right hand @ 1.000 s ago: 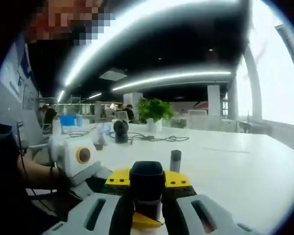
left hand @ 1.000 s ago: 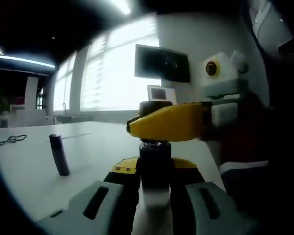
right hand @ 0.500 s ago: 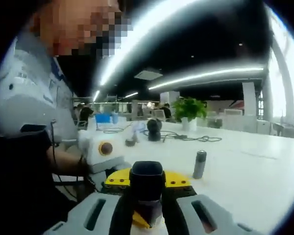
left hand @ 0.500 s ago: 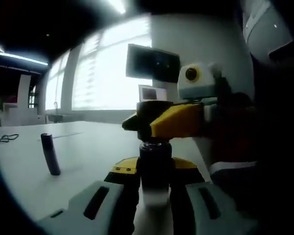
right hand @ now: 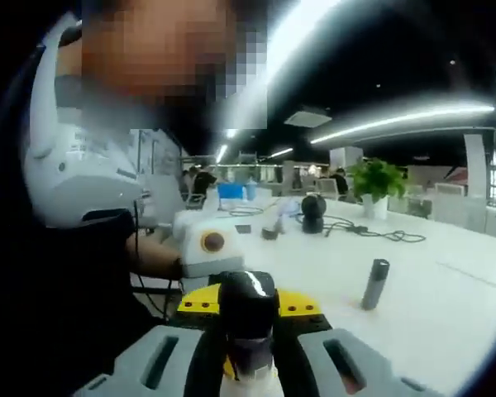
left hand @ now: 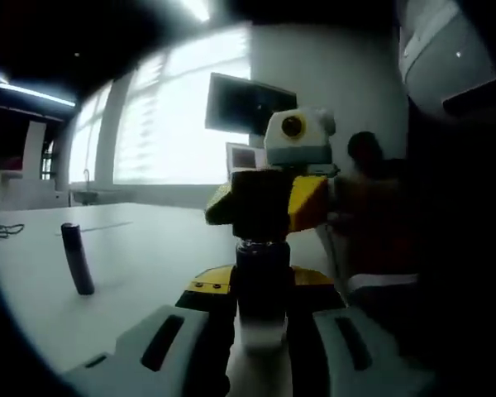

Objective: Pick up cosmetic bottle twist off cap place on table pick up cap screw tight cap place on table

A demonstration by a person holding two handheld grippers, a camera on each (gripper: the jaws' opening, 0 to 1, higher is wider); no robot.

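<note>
Presently noted left gripper (left hand: 261, 331) clamped on the bottle (left hand: 262, 285), fingers (left hand: 175, 343) closed against its lower body, bottle upright and held above the tabletop (left hand: 140, 248). Right gripper (left hand: 269, 198) seen from the right in the left gripper view, closed over the cap (left hand: 260, 194) at the bottle top. Same grip confirmed in the right gripper view: right gripper (right hand: 248, 347) with fingers (right hand: 169, 360) shut on the dark cap (right hand: 248, 302), left gripper (right hand: 207, 248) behind it at left. Second dark tube (left hand: 77, 258) stood upright on the tabletop, well apart from the bottle; also visible at (right hand: 374, 284). Plant (right hand: 379, 180) and cables (right hand: 380, 233) at far end of tabletop (right hand: 446, 314). Monitor (left hand: 248, 106) on wall beside bright window (left hand: 165, 124).
</note>
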